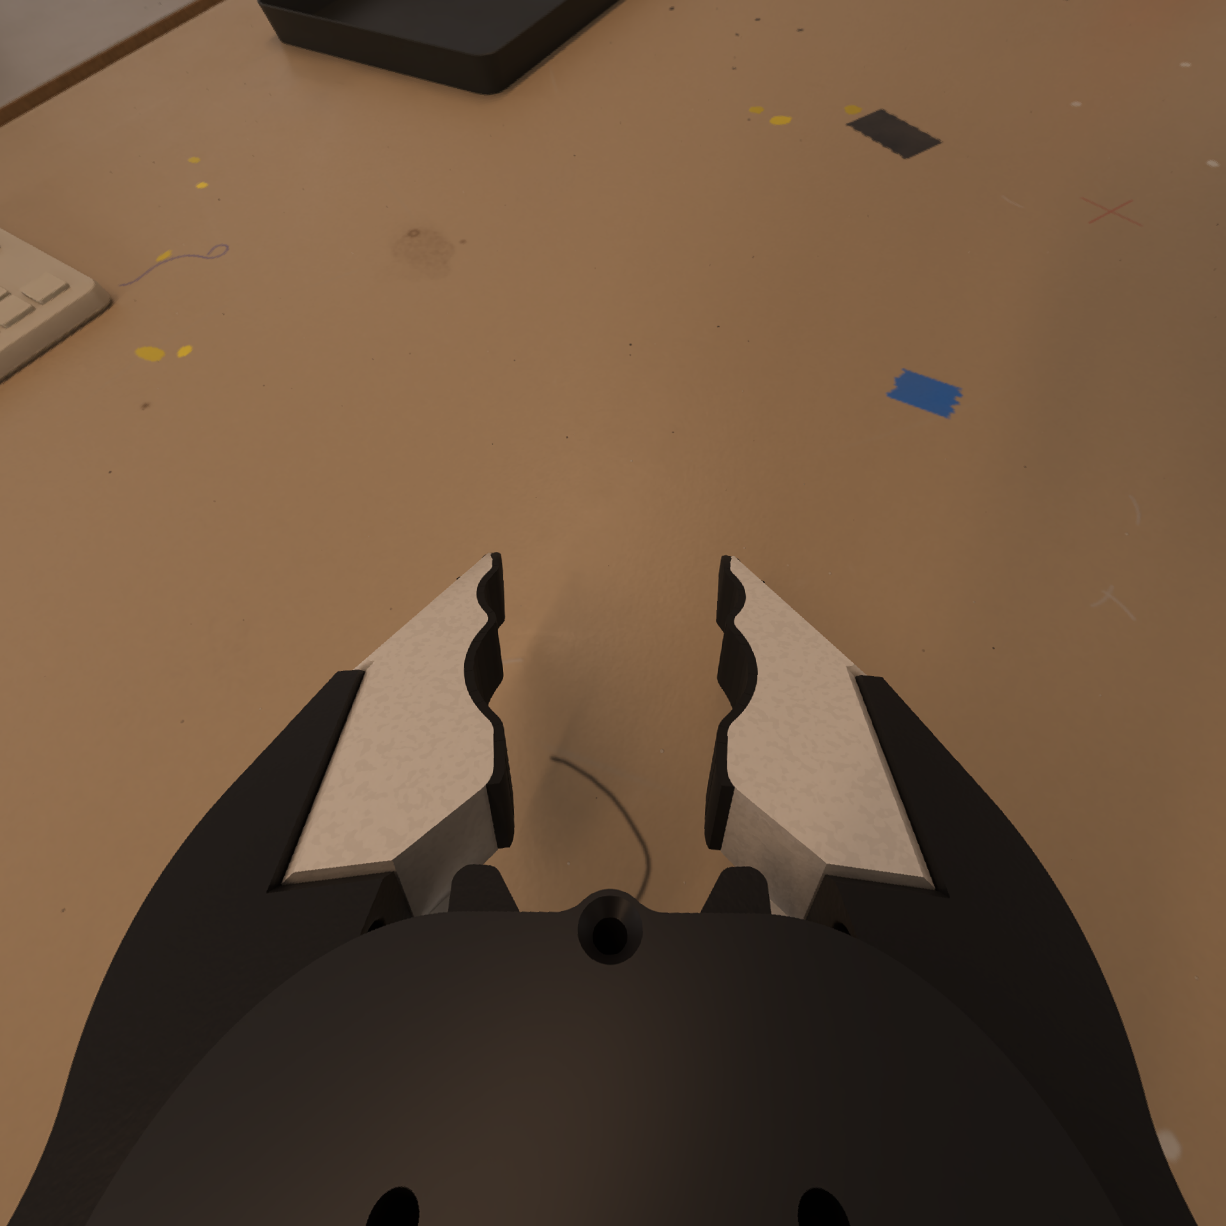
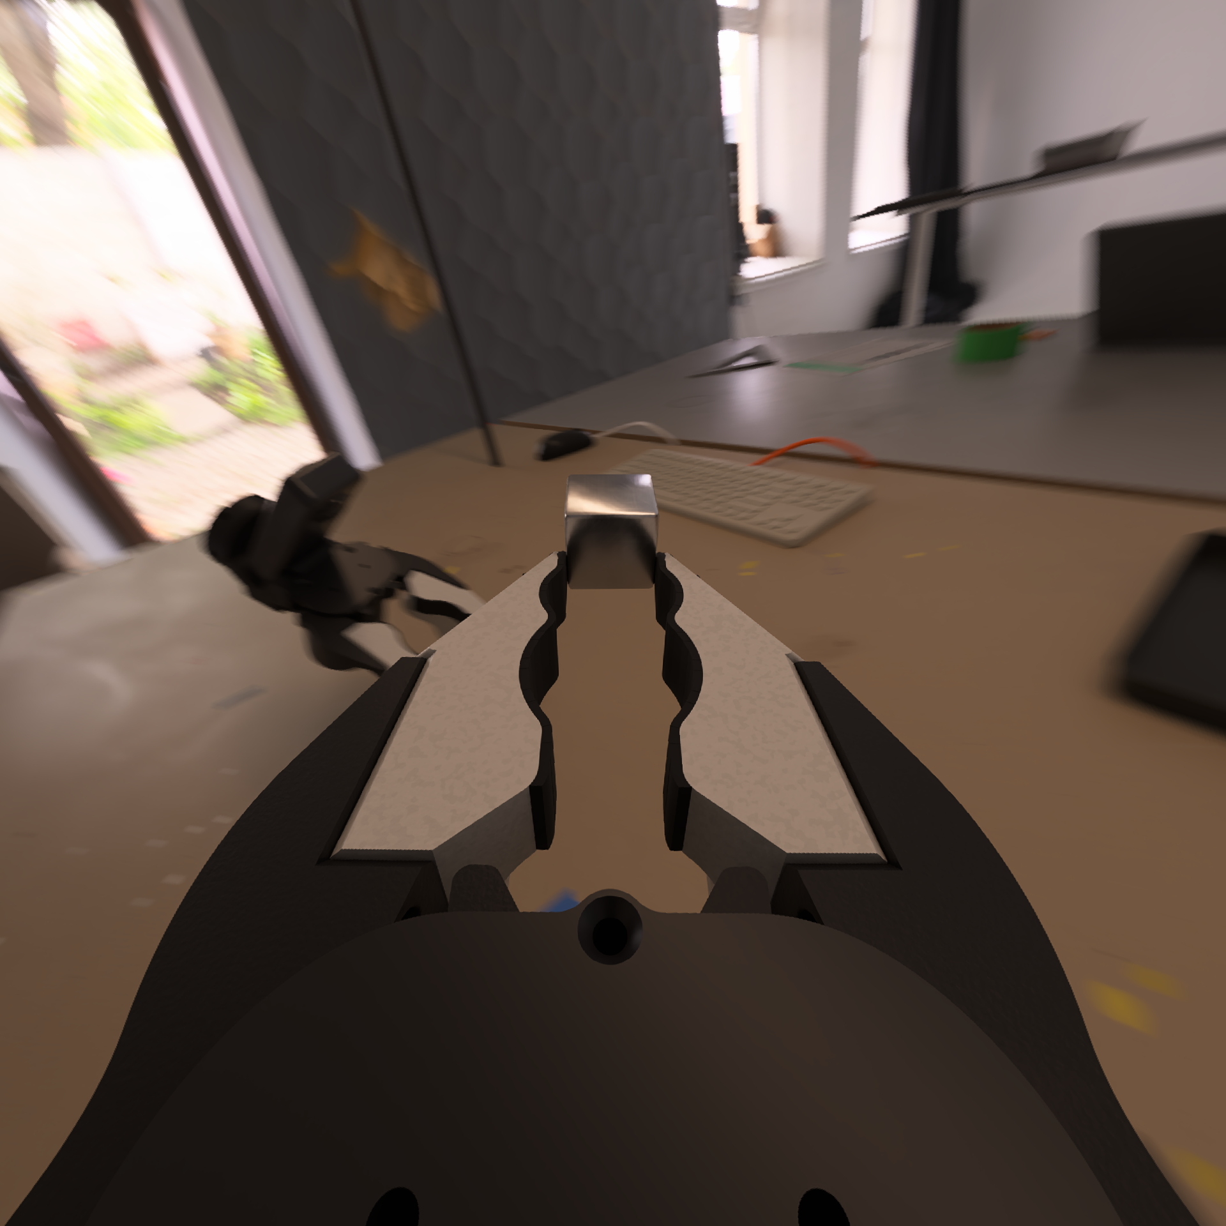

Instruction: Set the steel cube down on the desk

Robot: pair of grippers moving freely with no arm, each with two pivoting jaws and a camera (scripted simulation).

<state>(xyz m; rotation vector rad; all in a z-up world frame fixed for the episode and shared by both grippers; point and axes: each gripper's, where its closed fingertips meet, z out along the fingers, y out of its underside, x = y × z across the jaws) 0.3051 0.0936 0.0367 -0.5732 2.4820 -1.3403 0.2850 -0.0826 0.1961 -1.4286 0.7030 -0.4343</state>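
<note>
The steel cube (image 2: 610, 531) is shiny and grey and sits pinched between the tips of my right gripper (image 2: 610, 567), which is shut on it and holds it above the brown desk (image 2: 895, 650). The view is blurred by motion. My left gripper (image 1: 610, 564) is open and empty, hovering low over the desk (image 1: 597, 332). It also shows in the right wrist view as a dark blurred shape (image 2: 318, 564) at the left, apart from the cube.
A beige keyboard (image 1: 40, 298) lies at the left and a black tray (image 1: 431, 40) at the far edge. Blue tape (image 1: 925, 393) and black tape (image 1: 892, 133) mark the desk. In the right wrist view the keyboard (image 2: 743, 494) lies beyond the cube and the black tray (image 2: 1181, 637) at right.
</note>
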